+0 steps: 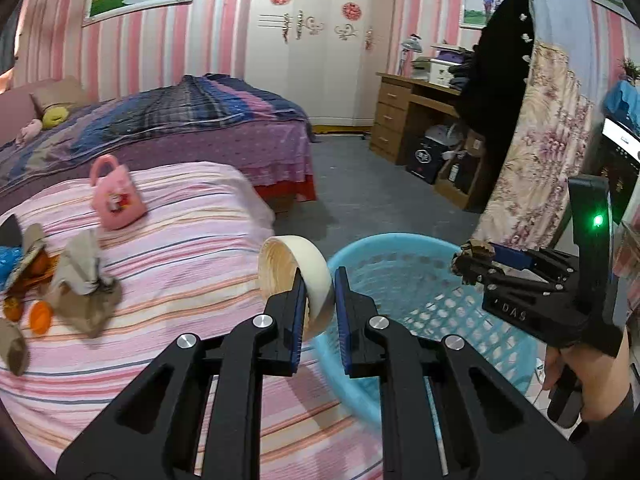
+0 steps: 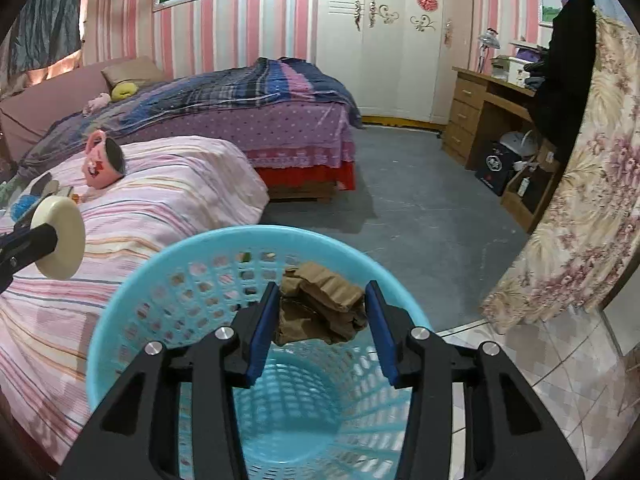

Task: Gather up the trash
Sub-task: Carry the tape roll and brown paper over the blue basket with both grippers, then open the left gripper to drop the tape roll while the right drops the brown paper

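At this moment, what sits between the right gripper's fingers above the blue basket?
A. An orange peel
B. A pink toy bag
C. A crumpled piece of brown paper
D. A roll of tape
C. In the right wrist view the right gripper has crumpled brown paper between its fingers, over the open blue basket; the tape roll is in the left gripper instead.

The left gripper (image 1: 318, 306) clamps the rim of a wooden bowl (image 1: 294, 286) over the striped bedspread (image 1: 180, 264), beside the blue perforated basket (image 1: 420, 292), above which the right gripper (image 1: 470, 262) holds crumpled brown paper (image 1: 474, 250).
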`<state>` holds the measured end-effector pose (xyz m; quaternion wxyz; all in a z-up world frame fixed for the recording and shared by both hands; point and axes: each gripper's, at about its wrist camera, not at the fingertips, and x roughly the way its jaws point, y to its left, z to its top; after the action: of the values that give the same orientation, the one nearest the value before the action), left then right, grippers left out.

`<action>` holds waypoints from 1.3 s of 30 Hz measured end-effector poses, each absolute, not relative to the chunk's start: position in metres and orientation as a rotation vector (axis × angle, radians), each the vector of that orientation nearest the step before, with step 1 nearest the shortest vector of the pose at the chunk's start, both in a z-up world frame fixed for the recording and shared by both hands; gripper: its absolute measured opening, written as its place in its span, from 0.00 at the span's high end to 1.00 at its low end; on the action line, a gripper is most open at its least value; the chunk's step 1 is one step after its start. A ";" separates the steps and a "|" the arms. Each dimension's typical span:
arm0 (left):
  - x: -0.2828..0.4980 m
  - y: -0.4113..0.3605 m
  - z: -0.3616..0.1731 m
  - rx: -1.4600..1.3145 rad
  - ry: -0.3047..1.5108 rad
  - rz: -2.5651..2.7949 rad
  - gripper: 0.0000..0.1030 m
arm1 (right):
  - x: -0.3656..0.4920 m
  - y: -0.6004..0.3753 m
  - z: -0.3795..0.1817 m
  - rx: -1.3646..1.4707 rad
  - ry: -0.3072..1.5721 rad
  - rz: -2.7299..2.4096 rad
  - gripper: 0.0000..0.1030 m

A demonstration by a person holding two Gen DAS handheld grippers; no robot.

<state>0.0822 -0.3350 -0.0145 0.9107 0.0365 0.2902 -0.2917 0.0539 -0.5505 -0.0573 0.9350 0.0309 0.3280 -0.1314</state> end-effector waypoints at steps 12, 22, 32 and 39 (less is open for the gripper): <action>0.084 -0.401 -0.038 0.150 0.647 -0.698 0.87 | 0.040 -0.571 -0.061 0.085 0.678 -0.338 0.57; 0.105 -0.382 -0.046 0.167 0.648 -0.593 0.31 | 0.047 -0.567 -0.065 0.076 0.695 -0.334 0.57; 0.109 -0.340 -0.033 0.139 0.607 -0.492 0.14 | 0.048 -0.567 -0.064 0.104 0.681 -0.353 0.55; 0.104 -0.304 -0.023 0.130 0.575 -0.432 0.08 | 0.052 -0.556 -0.057 0.105 0.651 -0.372 0.30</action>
<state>0.1037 -0.3043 -0.0231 0.9339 0.0637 0.2813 -0.2114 0.0520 -0.5561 -0.0572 0.9292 0.0514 0.3176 -0.1818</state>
